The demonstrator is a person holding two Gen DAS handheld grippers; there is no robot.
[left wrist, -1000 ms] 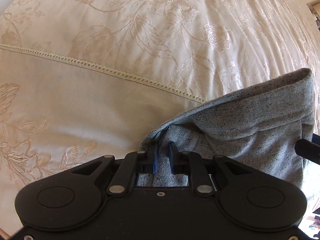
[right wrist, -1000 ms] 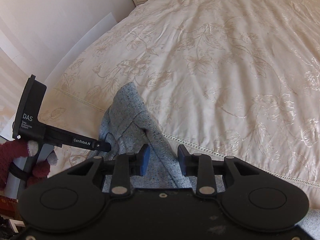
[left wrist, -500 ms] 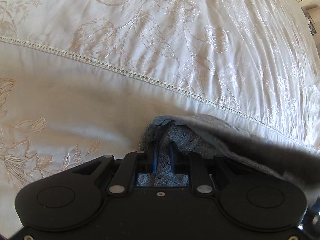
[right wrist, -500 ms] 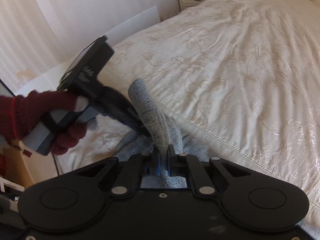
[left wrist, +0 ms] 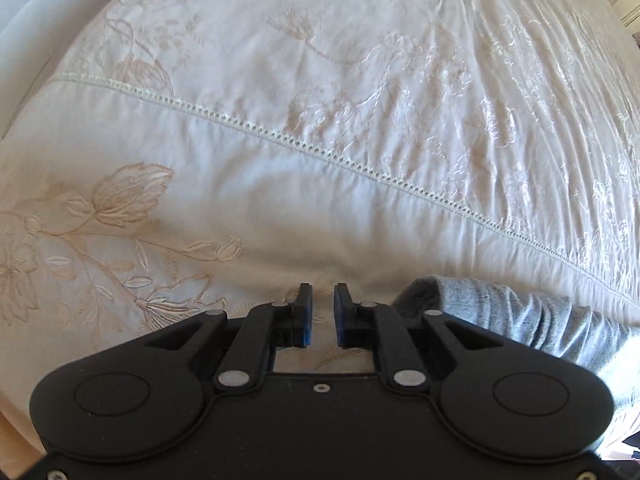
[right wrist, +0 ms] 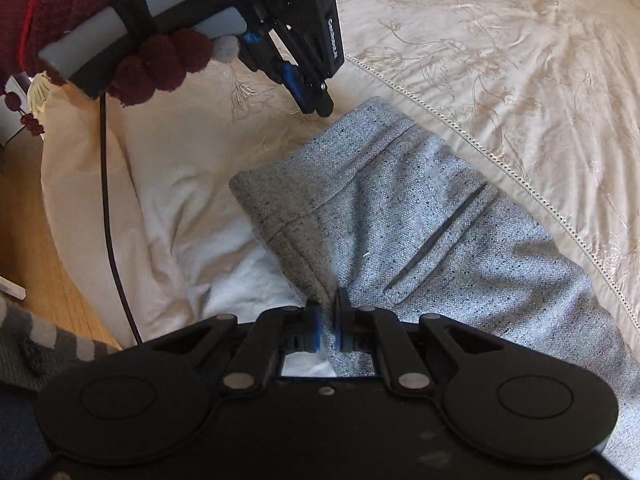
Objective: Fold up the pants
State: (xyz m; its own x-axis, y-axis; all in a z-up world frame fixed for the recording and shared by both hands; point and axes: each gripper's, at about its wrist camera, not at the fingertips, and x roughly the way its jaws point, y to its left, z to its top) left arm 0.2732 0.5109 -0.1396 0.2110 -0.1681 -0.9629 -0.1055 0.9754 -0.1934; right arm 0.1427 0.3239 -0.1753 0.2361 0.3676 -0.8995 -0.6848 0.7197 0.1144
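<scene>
One pair of speckled grey woven pants point(right wrist: 420, 216) lies at the cream embroidered bed point(right wrist: 500, 60) edge. Right claw point(right wrist: 326, 320) pinches its fold at 6 o'clock. Left claw point(left wrist: 320, 312), jaws just narrowing, holds nothing; bare bedding toward 12 o'clock.

Soft daylight sheens the bedspread point(left wrist: 360, 120); fisheye bending curves the edges, and corners go dark.

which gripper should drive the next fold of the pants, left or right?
Right, probably. The right gripper is shut on an edge of the pants. The left gripper has just been closing with nothing between its jaws, and hangs over the bedspread beside the cloth.
</scene>
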